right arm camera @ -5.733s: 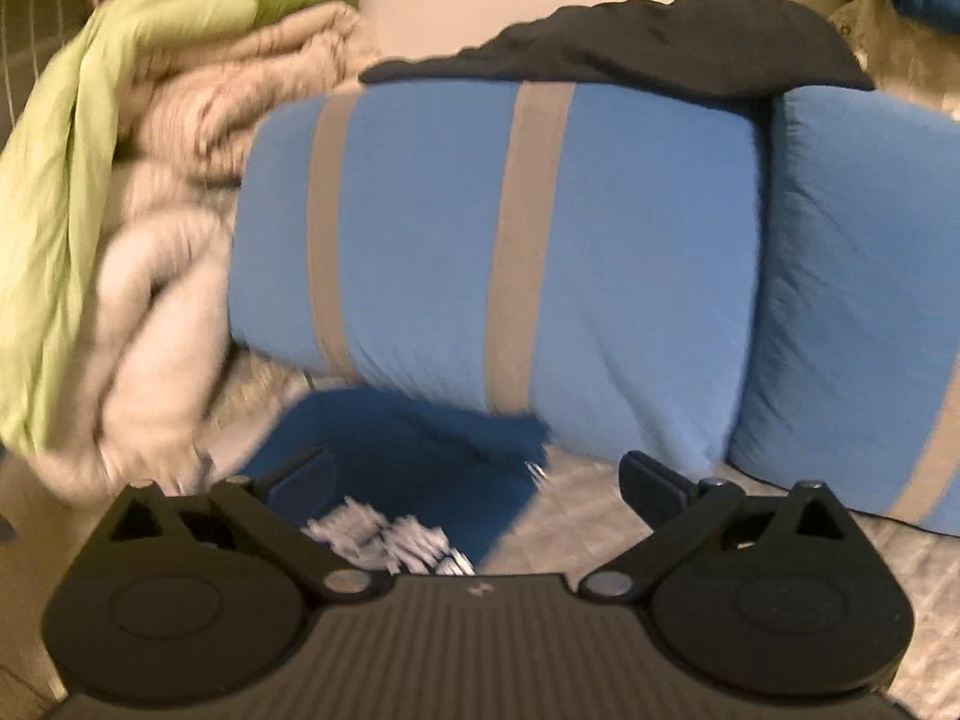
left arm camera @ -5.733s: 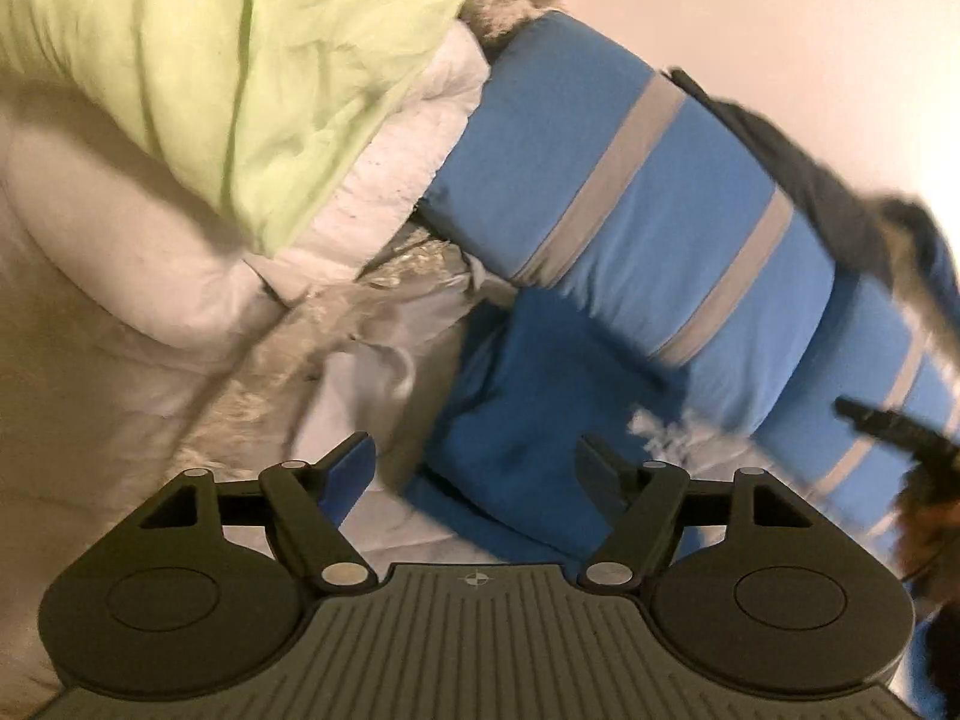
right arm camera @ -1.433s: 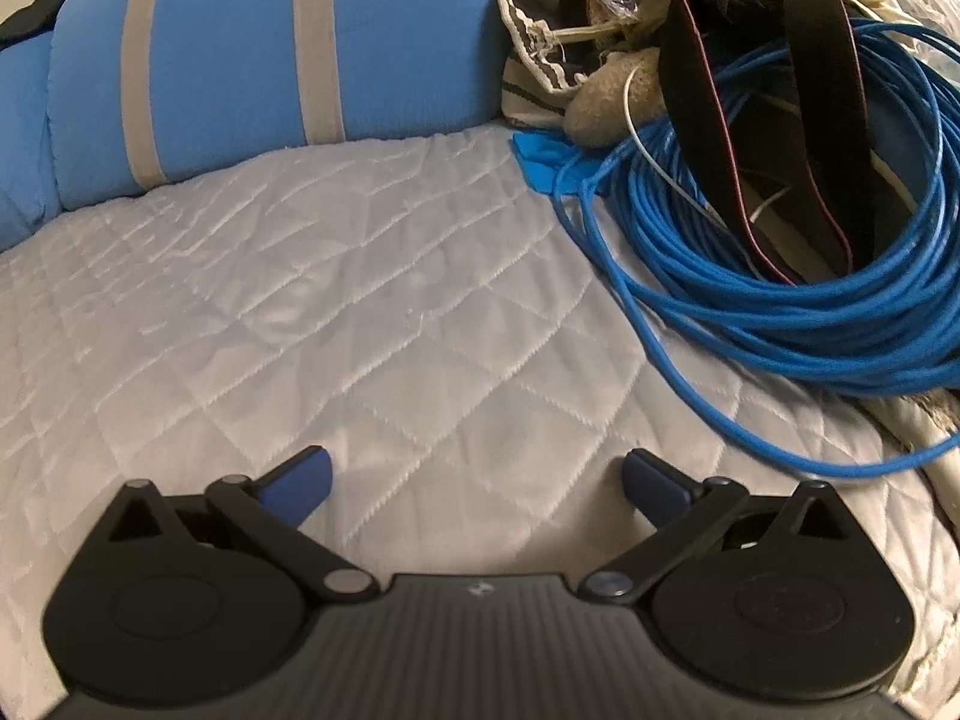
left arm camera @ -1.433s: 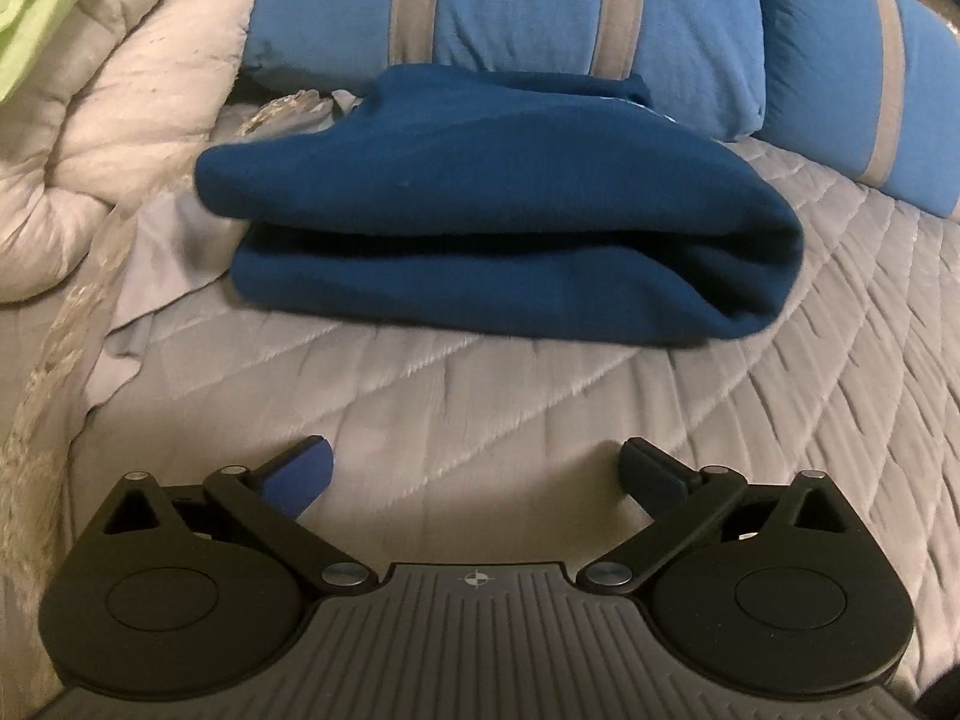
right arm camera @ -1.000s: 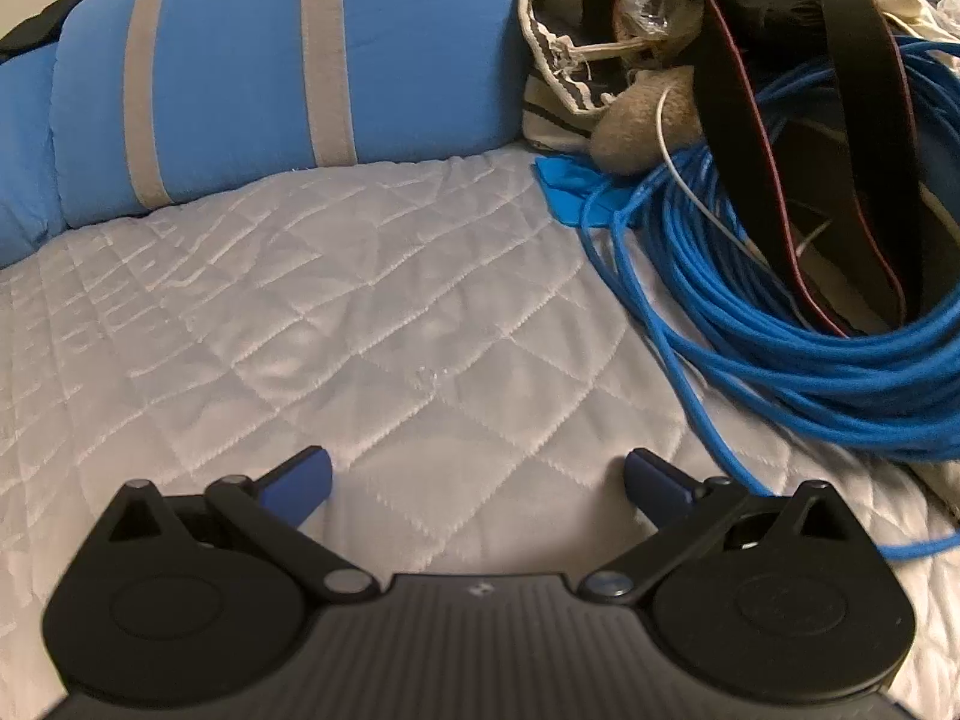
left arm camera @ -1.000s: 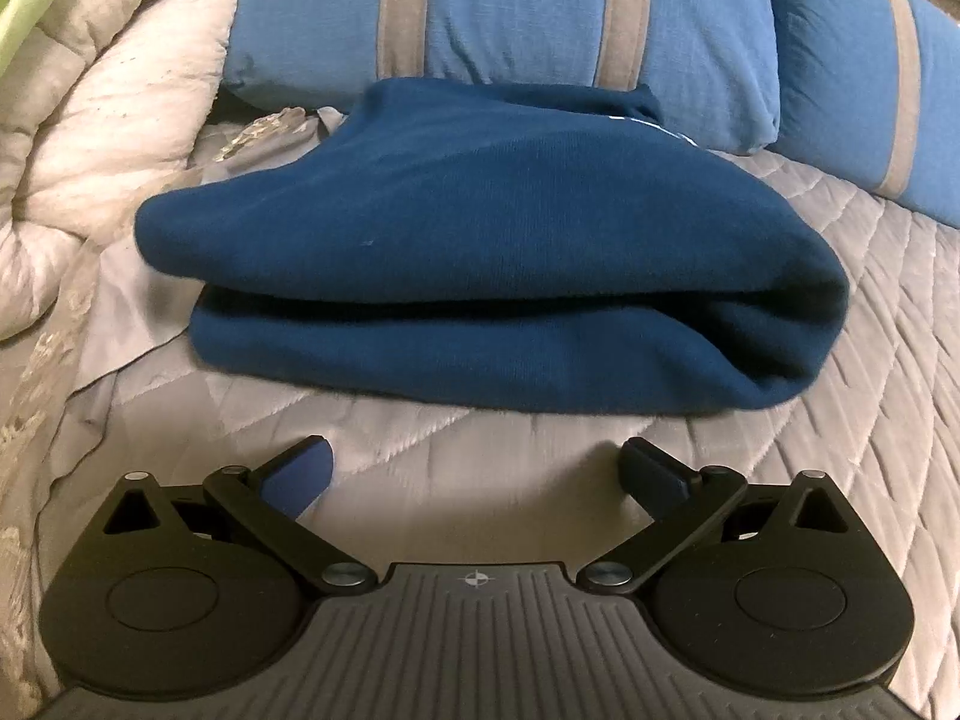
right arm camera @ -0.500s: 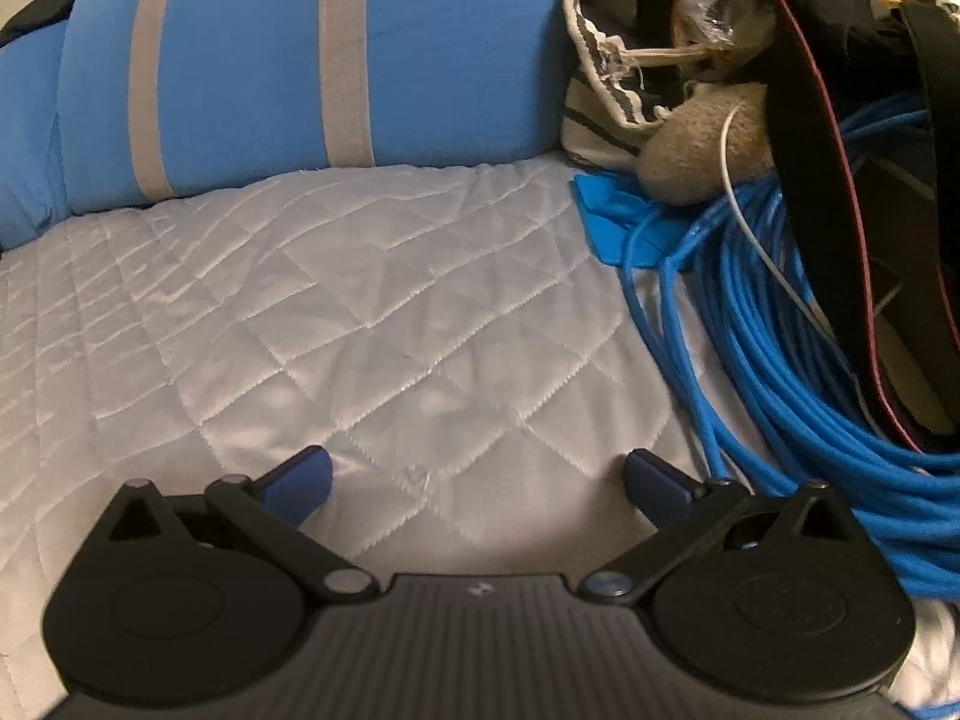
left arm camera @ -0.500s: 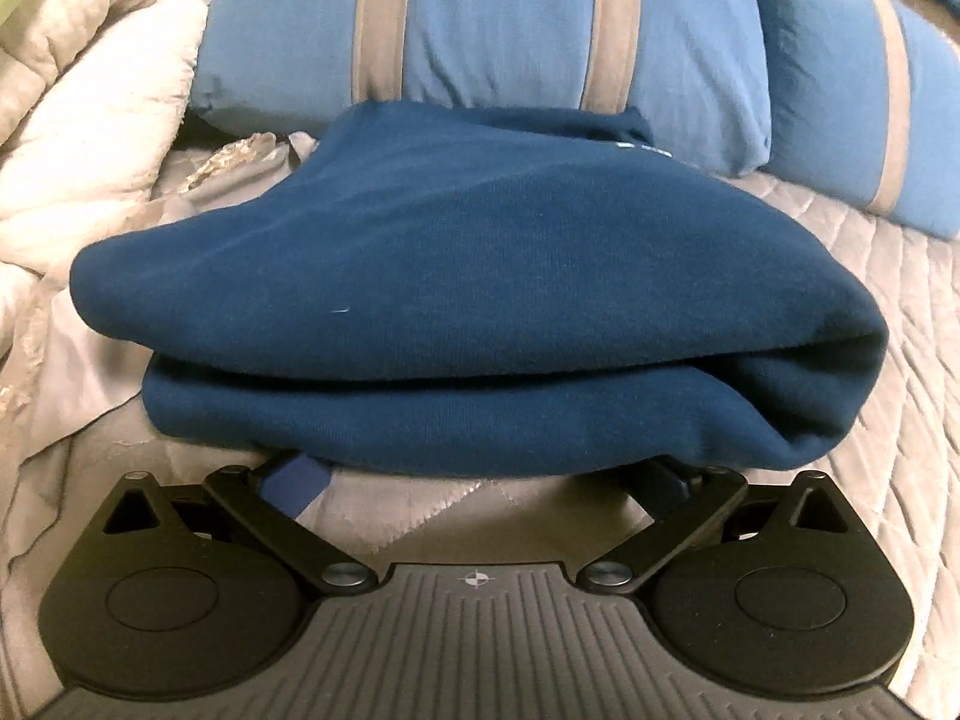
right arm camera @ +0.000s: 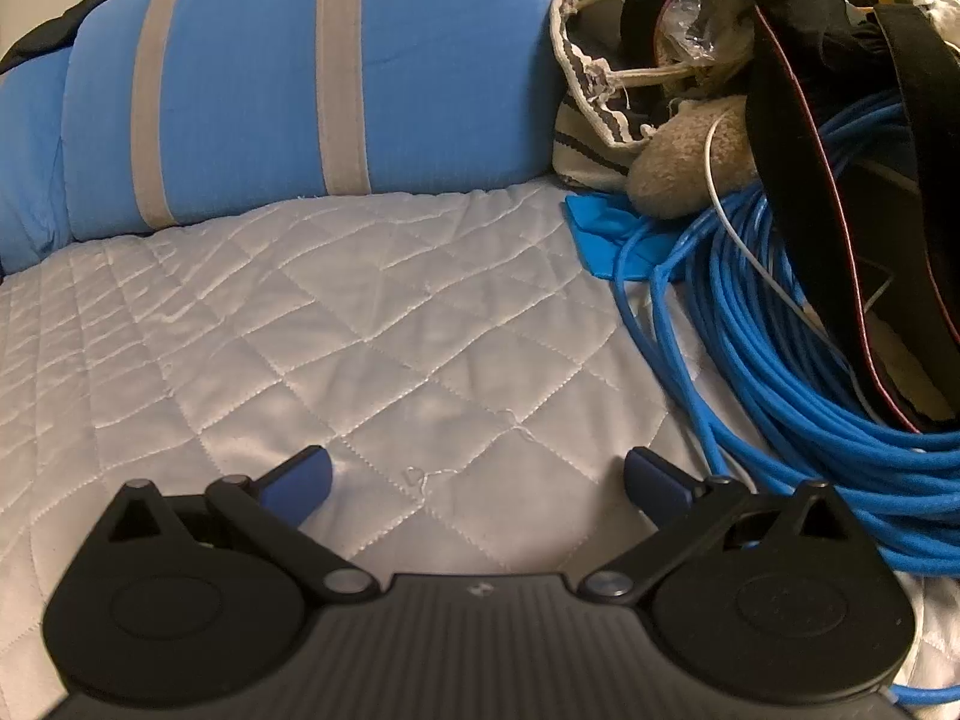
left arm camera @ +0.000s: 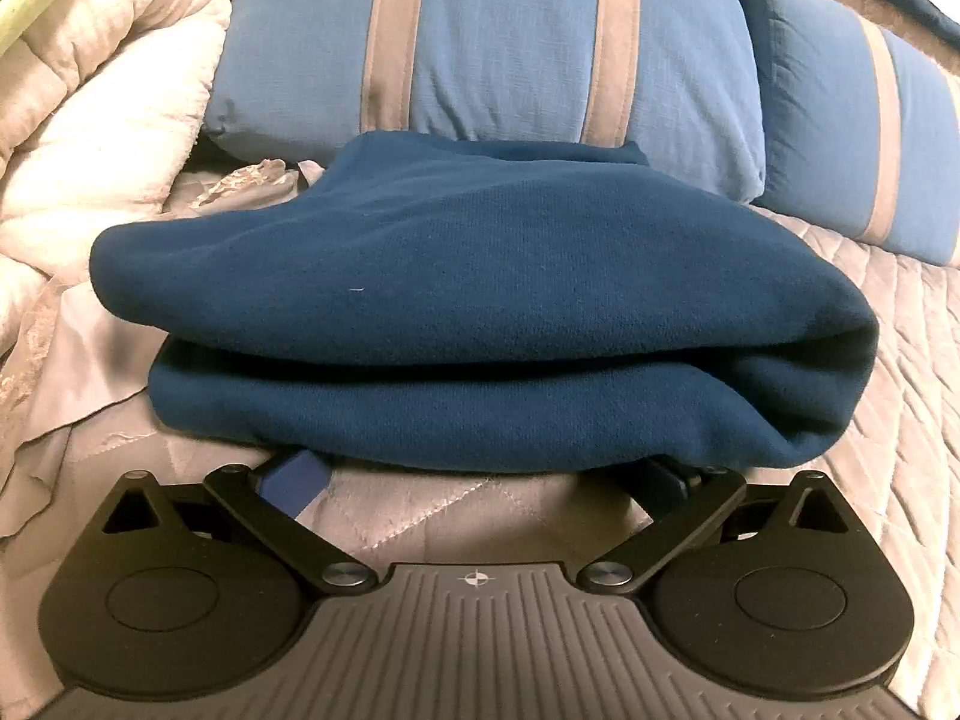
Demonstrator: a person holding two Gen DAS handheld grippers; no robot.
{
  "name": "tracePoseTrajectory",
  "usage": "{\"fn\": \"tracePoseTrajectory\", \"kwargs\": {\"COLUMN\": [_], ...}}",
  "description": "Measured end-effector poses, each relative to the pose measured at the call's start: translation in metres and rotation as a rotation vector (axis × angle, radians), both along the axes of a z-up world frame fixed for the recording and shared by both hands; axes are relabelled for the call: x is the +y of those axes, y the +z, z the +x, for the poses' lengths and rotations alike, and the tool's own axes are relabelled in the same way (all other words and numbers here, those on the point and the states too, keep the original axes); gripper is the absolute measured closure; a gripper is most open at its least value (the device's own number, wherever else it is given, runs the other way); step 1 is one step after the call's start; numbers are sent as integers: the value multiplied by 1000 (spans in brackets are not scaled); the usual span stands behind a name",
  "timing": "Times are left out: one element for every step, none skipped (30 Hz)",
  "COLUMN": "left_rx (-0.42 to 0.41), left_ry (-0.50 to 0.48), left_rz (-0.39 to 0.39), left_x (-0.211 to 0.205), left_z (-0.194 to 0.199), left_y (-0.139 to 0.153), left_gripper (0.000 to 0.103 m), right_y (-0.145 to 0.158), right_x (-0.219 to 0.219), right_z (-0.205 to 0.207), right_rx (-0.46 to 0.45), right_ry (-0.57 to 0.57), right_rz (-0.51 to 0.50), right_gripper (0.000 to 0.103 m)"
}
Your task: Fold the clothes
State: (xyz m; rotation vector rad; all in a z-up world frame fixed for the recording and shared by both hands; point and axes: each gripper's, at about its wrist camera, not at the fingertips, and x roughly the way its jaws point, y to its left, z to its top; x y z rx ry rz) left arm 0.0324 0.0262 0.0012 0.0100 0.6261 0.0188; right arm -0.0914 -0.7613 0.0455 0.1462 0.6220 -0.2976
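Note:
A dark blue garment point(left arm camera: 480, 312), folded into a thick bundle, lies on the grey quilted bedspread point(left arm camera: 900, 360) in the left wrist view. My left gripper point(left arm camera: 480, 471) is open, low on the bed, with both fingertips tucked under the bundle's near edge; the tips are hidden by cloth. In the right wrist view my right gripper point(right arm camera: 477, 477) is open over bare white quilt point(right arm camera: 360, 348), with nothing between its fingers and no garment in sight.
Blue pillows with grey stripes point(left arm camera: 492, 42) stand behind the garment. A rolled white duvet point(left arm camera: 102, 138) lies at the left. Right of the right gripper are a coil of blue cable point(right arm camera: 780, 360), black straps point(right arm camera: 798, 150) and a striped bag point(right arm camera: 594, 120).
The left gripper moved forward and down to the folded garment, and its fingertips slid under the near edge. The right gripper shifted slightly left over the quilt, still open.

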Motion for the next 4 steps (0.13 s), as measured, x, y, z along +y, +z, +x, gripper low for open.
{"fn": "tracePoseTrajectory", "kwargs": {"left_rx": [-2,-2,-2,-2], "left_ry": [0,0,1,2], "left_rz": [-3,-3,-2,0], "left_x": [0,0,0,0], "left_z": [0,0,0,0], "left_y": [0,0,0,0], "left_gripper": [0,0,0,0], "right_y": [0,0,0,0], "right_x": [0,-1,-1,-2], "right_z": [0,0,0,0], "right_rx": [-1,-2,-3,-4], "right_ry": [0,1,1,1], "right_rz": [2,4,6,9], "right_gripper": [1,1,1,1]}}
